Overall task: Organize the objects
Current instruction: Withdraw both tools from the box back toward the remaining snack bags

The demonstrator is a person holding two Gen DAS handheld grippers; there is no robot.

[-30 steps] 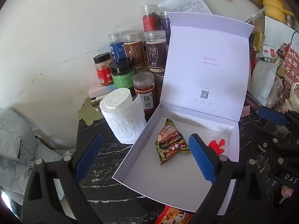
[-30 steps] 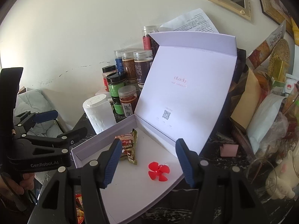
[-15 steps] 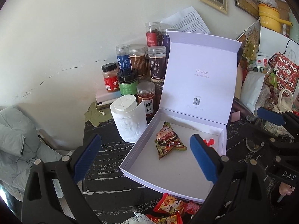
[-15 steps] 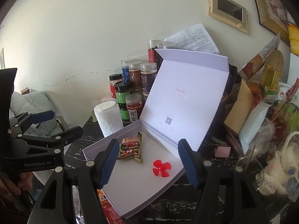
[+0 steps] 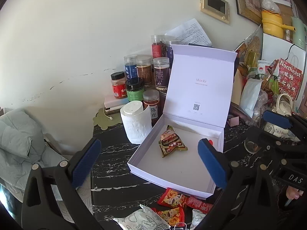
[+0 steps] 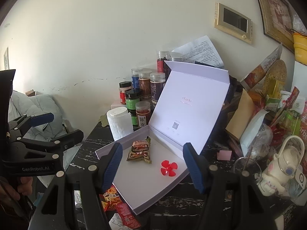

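Note:
A white box (image 5: 172,170) lies on the black marble table with its lid (image 5: 199,84) standing upright. Inside it are a green snack packet (image 5: 170,143) and a red plastic propeller (image 6: 168,168). In the left wrist view the propeller is nearly hidden behind a finger. My left gripper (image 5: 148,145) hovers above and in front of the box; its jaws are opening and nothing is between them. My right gripper (image 6: 152,147) is open and empty, also short of the box. Red snack packets (image 5: 172,199) and a white packet (image 5: 142,220) lie on the table in front of the box.
Several spice jars (image 5: 145,72) and a toilet roll (image 5: 136,122) stand behind and left of the box. Bags and packets (image 6: 255,118), a glass (image 6: 247,166) and a white kettle figure (image 6: 278,168) crowd the right side. A grey jacket (image 5: 17,140) lies beyond the table's left edge.
Both grippers have drawn back and up from the box, which looks smaller now. The loose snack packets in front of it have come into view. The left jaws have widened a little.

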